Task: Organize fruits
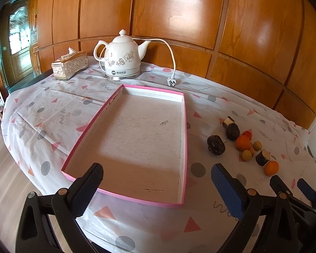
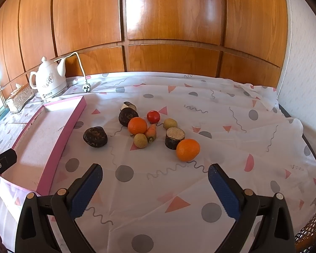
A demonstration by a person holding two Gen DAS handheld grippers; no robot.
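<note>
A pink-rimmed shallow tray (image 1: 184,139) (image 2: 59,145) lies empty on the patterned tablecloth. To its right sits a cluster of fruit: two oranges (image 2: 188,149) (image 2: 137,125), a red tomato (image 2: 153,116), a small carrot (image 2: 151,133), two yellowish round fruits (image 2: 140,140) (image 2: 170,123), and several dark brown pieces (image 2: 95,137) (image 2: 174,137). The cluster also shows in the left wrist view (image 1: 243,142). My left gripper (image 1: 157,186) is open and empty over the tray's near end. My right gripper (image 2: 154,186) is open and empty, short of the fruit.
A white ceramic kettle (image 1: 123,58) with a loose cord and plug (image 1: 171,81) stands at the back. A gold tissue box (image 1: 69,65) sits to its left. Wood panelling backs the table. The right gripper shows at the left view's lower right (image 1: 292,186).
</note>
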